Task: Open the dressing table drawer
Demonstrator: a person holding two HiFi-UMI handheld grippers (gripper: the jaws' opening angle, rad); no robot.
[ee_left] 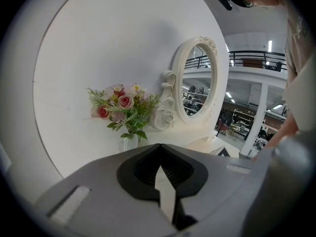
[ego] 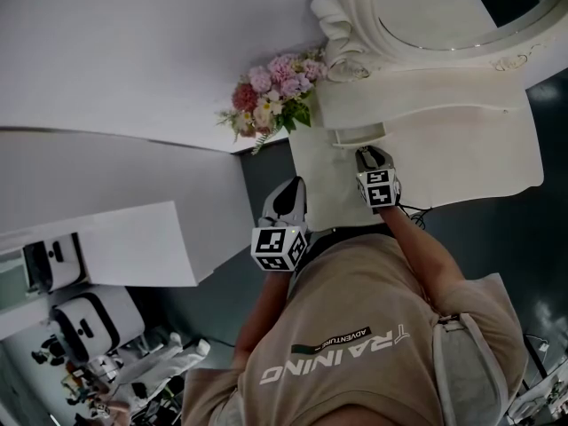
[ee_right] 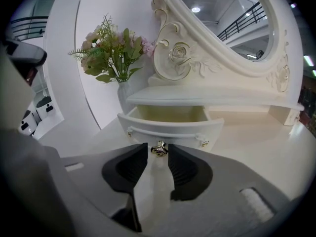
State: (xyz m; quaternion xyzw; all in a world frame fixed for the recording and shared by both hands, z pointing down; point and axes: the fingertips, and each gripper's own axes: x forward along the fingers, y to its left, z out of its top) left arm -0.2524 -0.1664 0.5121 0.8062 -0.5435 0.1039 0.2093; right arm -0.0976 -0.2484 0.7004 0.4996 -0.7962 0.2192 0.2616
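Note:
The white dressing table (ego: 461, 149) has a small drawer (ee_right: 170, 120) under its shelf, pulled out, with its pale inside showing bare. The drawer's metal knob (ee_right: 159, 149) sits between the tips of my right gripper (ee_right: 158, 148). A thin gap shows on each side of the knob, so the jaws stand open around it. In the head view the right gripper (ego: 368, 155) reaches to the drawer front (ego: 358, 135). My left gripper (ego: 288, 192) hangs off the table's side. Its jaws (ee_left: 159, 147) meet at the tips and hold nothing.
A vase of pink and red flowers (ee_right: 111, 53) stands left of the drawer. The oval mirror (ee_right: 222, 23) in its carved frame rises behind it. A curved white wall panel (ego: 133, 51) backs the table. White machines (ego: 89, 322) stand on the floor to the left.

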